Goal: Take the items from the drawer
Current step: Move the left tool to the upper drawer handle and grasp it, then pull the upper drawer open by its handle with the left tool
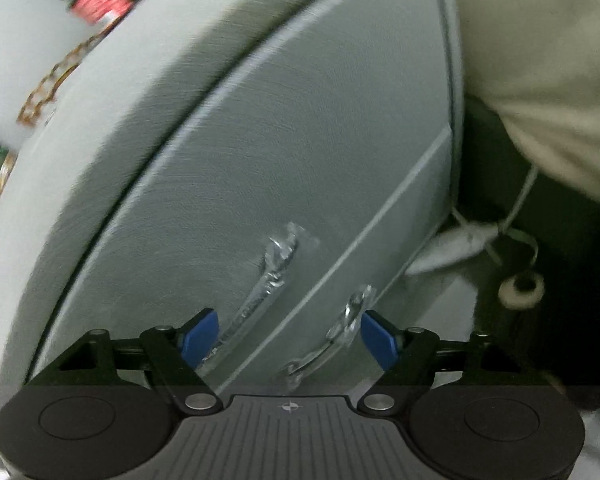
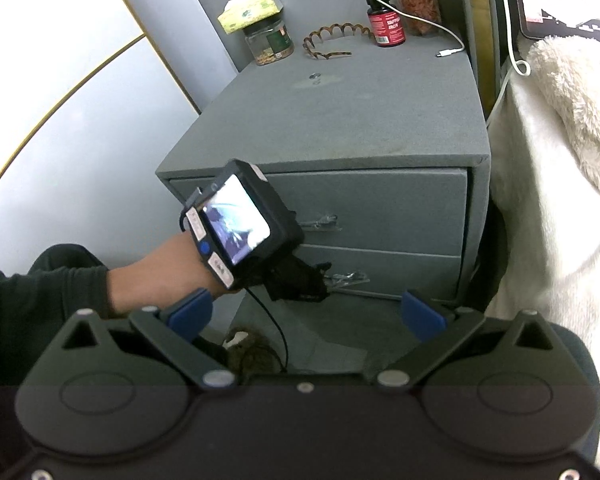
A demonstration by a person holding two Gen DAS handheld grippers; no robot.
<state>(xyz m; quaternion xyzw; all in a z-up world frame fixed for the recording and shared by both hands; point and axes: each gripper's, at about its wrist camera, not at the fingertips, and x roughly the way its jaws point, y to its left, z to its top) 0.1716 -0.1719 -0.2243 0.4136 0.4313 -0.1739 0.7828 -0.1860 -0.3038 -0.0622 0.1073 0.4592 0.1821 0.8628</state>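
Observation:
A grey bedside cabinet [image 2: 340,120] has two shut drawers, each with a clear handle. In the right wrist view a person's hand holds my left gripper [image 2: 326,280] at the left end of the lower drawer's handle [image 2: 350,278]; the upper handle [image 2: 320,222] is free. The left wrist view is tilted and blurred. There my left gripper [image 1: 290,338] stands open, with the lower handle [image 1: 328,340] between the blue pads [image 1: 380,340] and near the right one. The upper handle [image 1: 268,276] ends beside the left pad. My right gripper [image 2: 306,312] hangs open and holds nothing, back from the cabinet.
The cabinet top carries a red bottle [image 2: 386,22], a glass jar [image 2: 269,42] under a tissue pack [image 2: 250,10], a brown hair band [image 2: 332,42] and a white cable [image 2: 450,50]. A white fleece blanket [image 2: 560,160] hangs close on the right. A furry thing [image 2: 252,354] lies on the floor.

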